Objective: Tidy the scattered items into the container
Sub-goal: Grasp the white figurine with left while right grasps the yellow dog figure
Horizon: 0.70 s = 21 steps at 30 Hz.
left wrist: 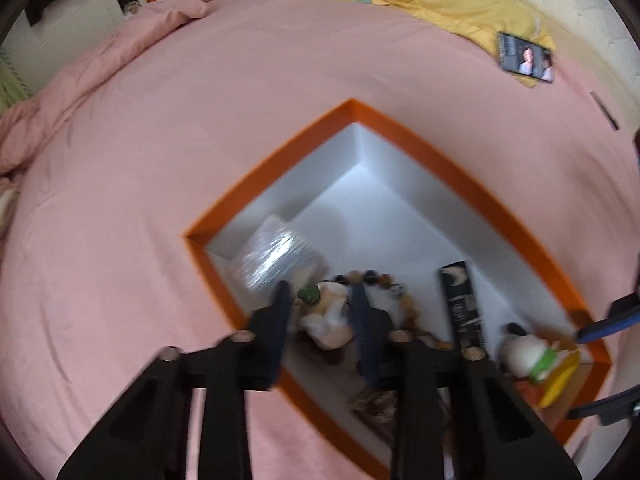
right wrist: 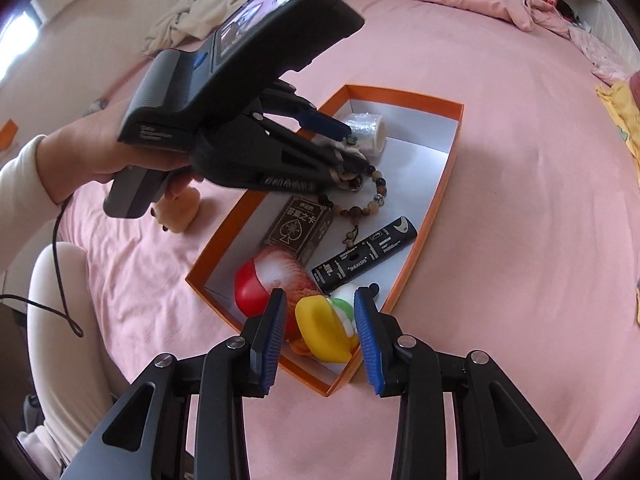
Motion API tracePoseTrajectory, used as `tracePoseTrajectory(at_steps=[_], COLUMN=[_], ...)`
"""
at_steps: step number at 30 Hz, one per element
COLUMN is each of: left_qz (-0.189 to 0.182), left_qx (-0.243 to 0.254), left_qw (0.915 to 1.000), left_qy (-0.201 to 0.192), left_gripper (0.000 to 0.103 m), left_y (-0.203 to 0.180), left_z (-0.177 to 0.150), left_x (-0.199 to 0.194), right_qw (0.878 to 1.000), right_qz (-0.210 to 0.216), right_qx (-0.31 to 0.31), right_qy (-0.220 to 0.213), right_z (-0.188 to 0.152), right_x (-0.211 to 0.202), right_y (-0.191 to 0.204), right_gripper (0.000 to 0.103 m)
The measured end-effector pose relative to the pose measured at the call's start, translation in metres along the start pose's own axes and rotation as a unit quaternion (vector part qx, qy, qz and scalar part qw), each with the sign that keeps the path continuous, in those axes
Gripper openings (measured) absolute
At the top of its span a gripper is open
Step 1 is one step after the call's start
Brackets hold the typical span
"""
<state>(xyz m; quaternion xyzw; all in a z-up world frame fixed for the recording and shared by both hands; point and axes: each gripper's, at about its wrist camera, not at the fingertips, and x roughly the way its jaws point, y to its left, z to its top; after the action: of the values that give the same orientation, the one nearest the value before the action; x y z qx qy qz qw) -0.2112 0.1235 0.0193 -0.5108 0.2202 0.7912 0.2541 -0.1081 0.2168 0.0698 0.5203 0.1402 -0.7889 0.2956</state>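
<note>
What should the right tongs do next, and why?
Probably lift away from the orange box: the right tongs stand open and empty over the yellow duck, which already lies inside. A small peach toy sits on the pink bedspread outside the box, so head there.

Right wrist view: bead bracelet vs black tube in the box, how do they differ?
The bead bracelet is a loop of brown and dark beads; the black tube is one straight stick with white print. The bracelet lies by the left tool's tips; the tube lies apart, diagonal. Both rest on the orange box's white floor.
</note>
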Motion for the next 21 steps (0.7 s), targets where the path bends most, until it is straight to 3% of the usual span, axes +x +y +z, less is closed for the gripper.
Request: tracePoseTrajectory(at_steps=[2,3,5,7,9,10,12,14,16,18,21], left_qz=[0.003,0.005,-0.002,-0.015,0.017,0.021,0.019,0.024,0.039,-0.027,-0.022], left_qx=[0.014,0.022,0.033,0.048,0.074,0.063,0.022,0.001,-0.034,-0.079,-0.057], left_qw=[0.9999,0.9997,0.9993,0.9985,0.9968,0.9976,0.9992,0.9995,0.9983,0.9954,0.9954], left_qy=[0.005,0.01,0.017,0.022,0.026,0.021,0.027,0.023,0.027,0.046,0.074], left_gripper=[0.03,0.037,0.055,0.085,0.093,0.093,0.091,0.073,0.028,0.028,0.028], left_y=[-0.002,-0.006,-0.016,-0.033,-0.045,-0.045,-0.035,-0.027,-0.007,0.018,0.023], left_z=[-0.002,-0.002,-0.001,0.0,-0.003,-0.002,0.003,0.007,0.009,0.007,0.005], left_x=[0.0,0.001,0.002,0.008,0.016,0.017,0.018,0.013,0.004,-0.001,-0.002], right_qw=[1.0,1.0,1.0,1.0,1.0,1.0,1.0,1.0,1.0,1.0,0.999], right_qz=[0.007,0.004,-0.001,-0.009,-0.006,-0.004,-0.004,0.006,-0.002,0.0,0.009], right_qx=[0.001,0.0,-0.003,-0.005,-0.003,-0.001,0.003,0.01,0.011,0.014,0.024], right_qy=[-0.006,-0.005,-0.005,-0.004,-0.006,-0.008,-0.011,-0.015,-0.017,-0.022,-0.033], right_z=[0.0,0.0,0.001,0.002,0.001,0.001,-0.002,-0.004,-0.006,-0.007,-0.006], right_x=[-0.003,-0.004,-0.005,-0.006,-0.008,-0.009,-0.012,-0.016,-0.019,-0.023,-0.027], right_y=[0.002,0.003,0.005,0.005,0.004,0.003,0.001,-0.002,-0.003,-0.006,-0.008], right_gripper=[0.033,0.033,0.033,0.033,0.033,0.033,0.033,0.033,0.033,0.033,0.033])
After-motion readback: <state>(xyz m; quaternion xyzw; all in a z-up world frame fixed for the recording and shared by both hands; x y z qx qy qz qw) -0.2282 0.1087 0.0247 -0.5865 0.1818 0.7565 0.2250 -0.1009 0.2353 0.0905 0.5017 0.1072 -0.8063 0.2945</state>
